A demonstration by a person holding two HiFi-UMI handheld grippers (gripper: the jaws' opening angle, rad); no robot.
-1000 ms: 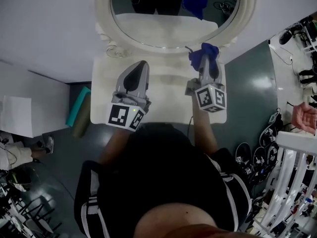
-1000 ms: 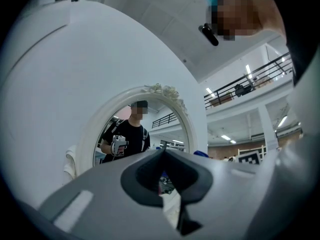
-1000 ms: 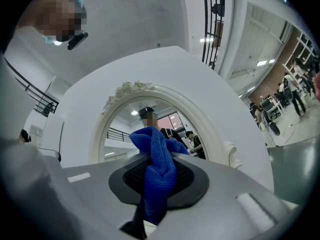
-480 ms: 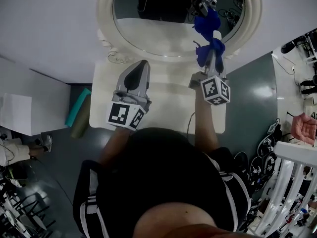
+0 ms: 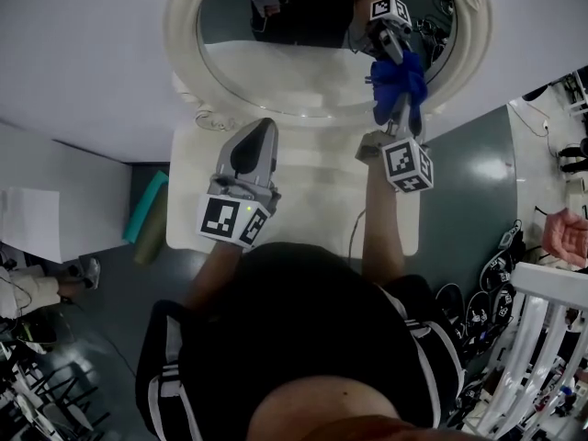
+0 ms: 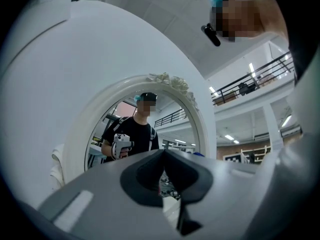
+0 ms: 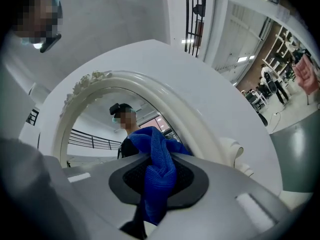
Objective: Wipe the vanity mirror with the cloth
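Right gripper [image 7: 159, 181] is clamped tight on the blue knitted cloth [image 7: 159, 149], which is bunched against the oval vanity mirror [image 5: 276, 62] at about its 4 o'clock. Left gripper [image 6: 162, 174] is closed on nothing, hovering near 7 o'clock over the white tabletop [image 5: 303, 191]. Risk here: the soft cloth slips that pinch and hard jaw tips scrape smooth glass, or a firm push rocks the ornate frame [image 5: 181, 53].

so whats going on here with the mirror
A person has a hand-held gripper in each hand. The right hand-held gripper is shut on a blue knitted cloth, held at or very near the glass of the oval white-framed vanity mirror, toward its right side. The left hand-held gripper is shut and empty, over the white tabletop.
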